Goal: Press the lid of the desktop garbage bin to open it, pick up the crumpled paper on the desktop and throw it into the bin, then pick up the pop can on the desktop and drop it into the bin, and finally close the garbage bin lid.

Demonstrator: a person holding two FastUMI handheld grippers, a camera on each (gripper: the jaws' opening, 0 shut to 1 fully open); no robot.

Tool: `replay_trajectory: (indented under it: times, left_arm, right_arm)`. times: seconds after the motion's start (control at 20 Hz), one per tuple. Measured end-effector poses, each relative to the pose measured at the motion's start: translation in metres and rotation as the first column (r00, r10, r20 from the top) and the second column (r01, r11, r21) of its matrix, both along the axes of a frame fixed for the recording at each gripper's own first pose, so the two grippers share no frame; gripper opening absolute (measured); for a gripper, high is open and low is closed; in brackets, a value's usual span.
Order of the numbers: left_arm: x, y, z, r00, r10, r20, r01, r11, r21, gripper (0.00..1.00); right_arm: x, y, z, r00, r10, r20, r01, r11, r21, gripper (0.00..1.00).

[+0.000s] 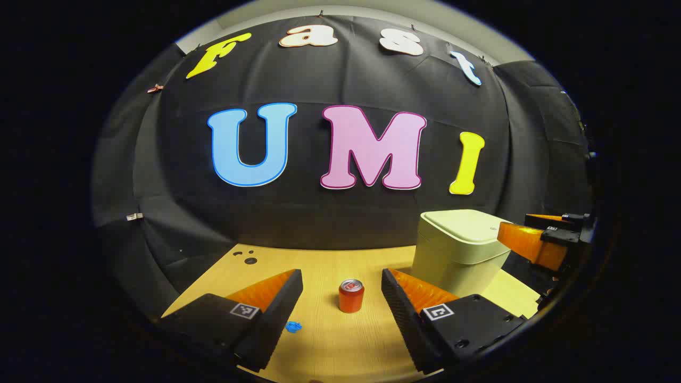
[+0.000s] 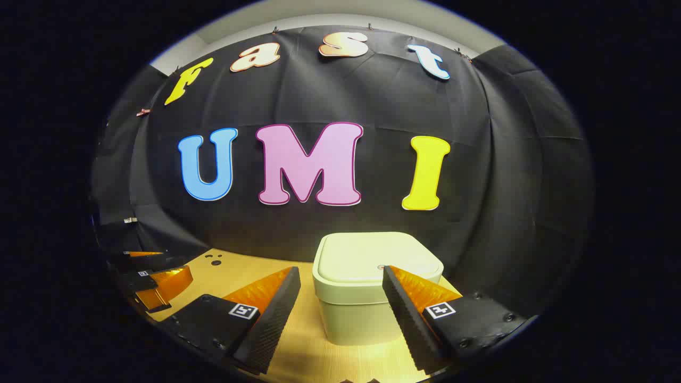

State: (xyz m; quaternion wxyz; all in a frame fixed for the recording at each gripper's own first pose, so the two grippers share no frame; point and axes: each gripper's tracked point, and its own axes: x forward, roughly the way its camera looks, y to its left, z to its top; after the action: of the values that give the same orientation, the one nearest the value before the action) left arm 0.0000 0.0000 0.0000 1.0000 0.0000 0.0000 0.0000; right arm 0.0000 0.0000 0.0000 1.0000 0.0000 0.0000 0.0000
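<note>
A red pop can (image 1: 351, 296) stands upright on the wooden desktop (image 1: 340, 340), just beyond and between the fingers of my left gripper (image 1: 341, 274), which is open and holds nothing. A small blue crumpled piece (image 1: 293, 326), seemingly paper, lies by the inner side of its left finger. The pale green bin (image 1: 460, 250) stands at the right with its lid down. In the right gripper view the bin (image 2: 367, 298) is straight ahead, and my right gripper (image 2: 341, 271) hovers open just before its closed lid (image 2: 372, 258).
The desktop (image 2: 298, 346) ends at the black cloth wall close behind the bin. Small dark holes (image 1: 247, 260) mark the far left of the desk. The right gripper (image 1: 532, 229) shows beside the bin; the left gripper (image 2: 154, 268) shows at the far left.
</note>
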Motion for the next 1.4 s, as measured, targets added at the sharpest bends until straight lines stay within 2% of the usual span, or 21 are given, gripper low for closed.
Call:
replay_trajectory:
  times: [0.45,1.4]
  left_arm:
    - [0.009,0.011,-0.003,1.0,0.028,-0.008,-0.028,1.0,0.002,0.96]
    - [0.004,0.001,-0.006,1.0,0.001,0.0,-0.001,0.999,0.037,0.96]
  right_arm:
    - [0.003,0.002,-0.006,1.0,0.017,-0.018,-0.017,1.0,-0.014,0.98]
    - [-0.006,0.003,-0.009,1.0,0.016,-0.027,-0.016,1.0,-0.019,0.98]
